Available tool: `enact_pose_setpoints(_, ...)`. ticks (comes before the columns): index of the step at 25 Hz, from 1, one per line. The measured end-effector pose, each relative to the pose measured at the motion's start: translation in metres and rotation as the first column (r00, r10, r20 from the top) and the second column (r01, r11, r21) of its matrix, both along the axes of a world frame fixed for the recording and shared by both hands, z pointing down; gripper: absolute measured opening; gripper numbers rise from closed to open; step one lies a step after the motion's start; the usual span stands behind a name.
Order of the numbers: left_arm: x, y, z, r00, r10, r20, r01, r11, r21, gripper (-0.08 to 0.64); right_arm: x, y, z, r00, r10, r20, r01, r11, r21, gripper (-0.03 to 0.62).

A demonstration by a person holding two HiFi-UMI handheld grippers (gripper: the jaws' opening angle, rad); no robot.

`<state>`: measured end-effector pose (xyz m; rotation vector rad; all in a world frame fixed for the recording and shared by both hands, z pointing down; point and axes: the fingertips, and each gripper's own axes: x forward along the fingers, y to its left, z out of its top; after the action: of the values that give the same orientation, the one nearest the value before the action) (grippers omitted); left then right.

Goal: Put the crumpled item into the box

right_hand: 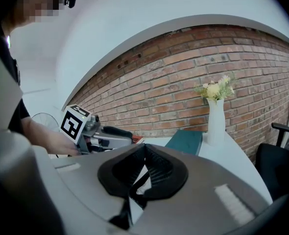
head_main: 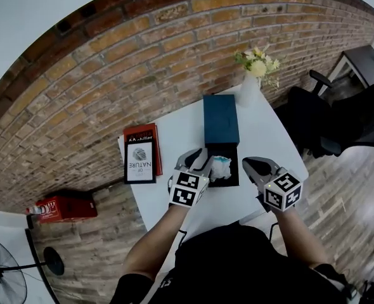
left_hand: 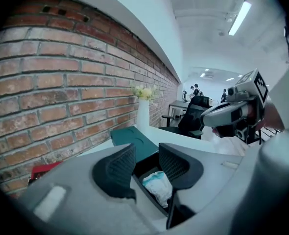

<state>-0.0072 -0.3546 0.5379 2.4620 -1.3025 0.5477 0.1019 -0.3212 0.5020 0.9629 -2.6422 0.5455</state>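
Observation:
A crumpled white and pale-blue item point(head_main: 221, 168) lies inside the black box point(head_main: 228, 152) at the middle of the white table point(head_main: 180, 128). The box's teal lid point(head_main: 221, 119) rests just beyond it. My left gripper point(head_main: 199, 161) hovers at the box's left edge. In the left gripper view its jaws point(left_hand: 145, 155) stand apart, and the crumpled item point(left_hand: 158, 185) shows below the gap, down in the box point(left_hand: 147, 165), untouched by the pads. My right gripper point(head_main: 253, 163) hangs just right of the box. Its jaws point(right_hand: 144, 151) meet at the tips with nothing between them.
A white vase of flowers point(head_main: 250, 84) stands at the table's far edge behind the lid. Two books point(head_main: 141, 157) lie at the table's left. A black office chair point(head_main: 314, 119) is off to the right; a red case point(head_main: 60, 206) and a fan point(head_main: 3, 277) sit on the floor at left.

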Motion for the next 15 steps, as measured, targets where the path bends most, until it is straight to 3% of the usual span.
enact_pose_setpoints(7,-0.031,0.000,-0.055,0.997,-0.053,-0.047,0.058,0.994,0.098,0.137,-0.020,-0.012,-0.022,0.998,-0.055,-0.016,0.056,0.992,0.112,0.000)
enact_pose_setpoints(15,-0.068,0.000,-0.100,0.989,-0.132,-0.070,0.143,0.971,0.192,0.117,-0.025,-0.018,-0.060,0.996,-0.084,0.005,0.080,0.965,0.250,-0.002)
